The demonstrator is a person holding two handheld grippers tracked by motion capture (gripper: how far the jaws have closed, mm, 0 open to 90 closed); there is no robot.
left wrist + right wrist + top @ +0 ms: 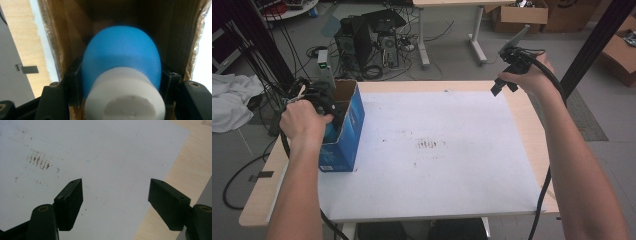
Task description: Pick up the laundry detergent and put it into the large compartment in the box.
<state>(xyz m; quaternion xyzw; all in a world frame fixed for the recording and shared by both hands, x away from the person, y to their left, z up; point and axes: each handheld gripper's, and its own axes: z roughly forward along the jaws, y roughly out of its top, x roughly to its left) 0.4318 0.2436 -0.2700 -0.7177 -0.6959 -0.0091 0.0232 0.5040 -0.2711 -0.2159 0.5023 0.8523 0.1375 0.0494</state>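
Observation:
A blue cardboard box [348, 131] stands on the left side of the table with its open top facing up. My left gripper [330, 107] reaches into that opening. In the left gripper view the brown inside of the box [177, 30] surrounds a rounded blue object [121, 56] with a white cylindrical end [125, 97]. My left gripper [121, 75] is shut on that object, one jaw on each flank. My right gripper [501, 86] hangs over the table's back right part. In its own view the right gripper [115, 192] is open, with nothing between its jaws.
A white sheet [437, 165] with dark smudges [429, 145] covers the wooden table [262, 200]. Behind the table are a computer tower [372, 42], cables and cardboard boxes [519, 15]. White cloth [232, 100] lies at left. A black post [592, 45] slants at right.

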